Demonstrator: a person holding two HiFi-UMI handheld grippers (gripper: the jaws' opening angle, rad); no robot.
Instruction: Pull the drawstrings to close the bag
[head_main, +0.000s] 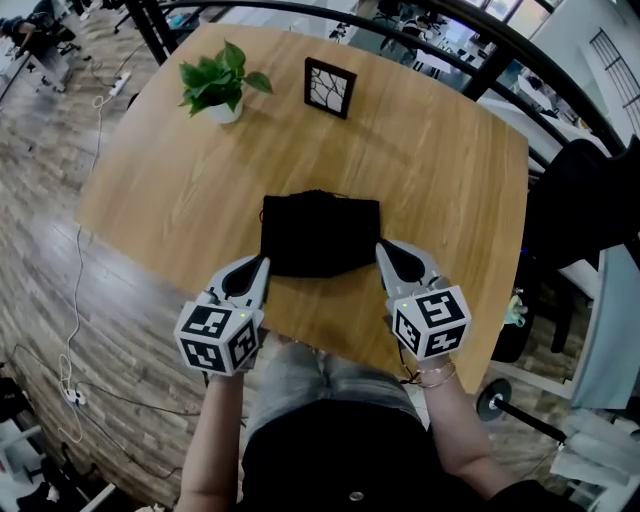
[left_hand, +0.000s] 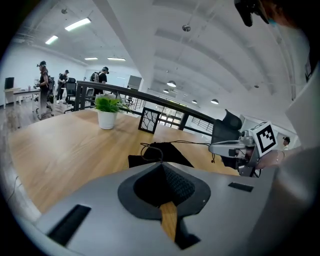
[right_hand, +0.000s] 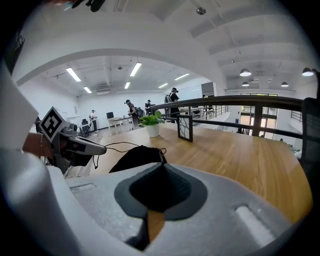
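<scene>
Head view, whole black bag (head_main: 320, 235), left gripper view, its drawstring loop (left_hand: 150, 144)

I'm looking at a light wooden worktop (head_main: 440, 170) with rounded corners. At its far side there's a small potted plant (head_main: 220, 85) in a white pot, and just to the right of it a little black frame (head_main: 329, 87) with a branchy pattern, standing upright. The two are near each other but not touching. The floor (head_main: 40, 250) is grey wood plank with a white cable (head_main: 78, 290) trailing across it. Behind the worktop runs a black railing (right_hand: 240, 100), and a dark office chair (left_hand: 227, 122) sits off the right end. A few people (left_hand: 44, 85) stand way back under strip lights (left_hand: 77, 24).
</scene>
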